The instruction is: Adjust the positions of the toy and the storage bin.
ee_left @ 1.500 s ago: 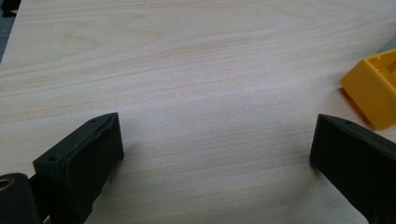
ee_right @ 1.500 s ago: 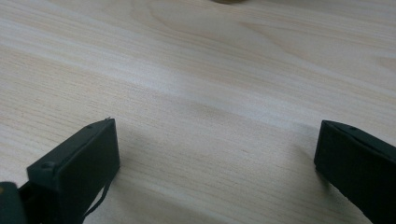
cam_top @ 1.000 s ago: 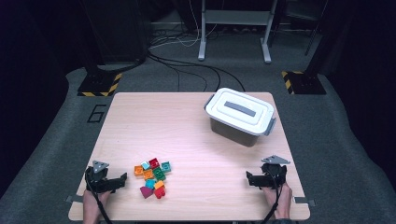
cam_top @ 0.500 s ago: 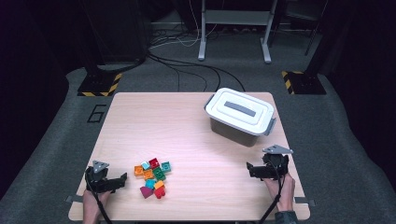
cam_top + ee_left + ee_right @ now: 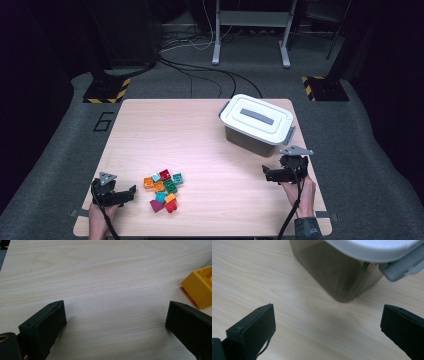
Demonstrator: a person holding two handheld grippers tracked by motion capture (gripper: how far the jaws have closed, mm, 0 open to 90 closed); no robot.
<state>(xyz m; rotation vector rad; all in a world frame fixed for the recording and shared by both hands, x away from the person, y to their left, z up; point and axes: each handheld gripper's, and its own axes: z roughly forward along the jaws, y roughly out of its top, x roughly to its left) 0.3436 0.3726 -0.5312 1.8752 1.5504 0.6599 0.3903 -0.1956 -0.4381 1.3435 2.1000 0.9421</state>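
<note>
A small heap of coloured toy bricks lies on the wooden table toward the front left. My left gripper rests open on the table just left of the heap, nothing between its jaws; a yellow brick sits beyond its right jaw. A lidded translucent box with a white lid stands at the back right. My right gripper hovers open in front of the box, whose near corner and grey latch lie just ahead of its jaws.
Cables run over the grey carpet behind the table, beside a metal stand and two yellow-and-black striped bases. Bare tabletop stretches between the brick heap and the box.
My right gripper has moved forward and up toward the box. The left gripper and the bricks have stayed put.
</note>
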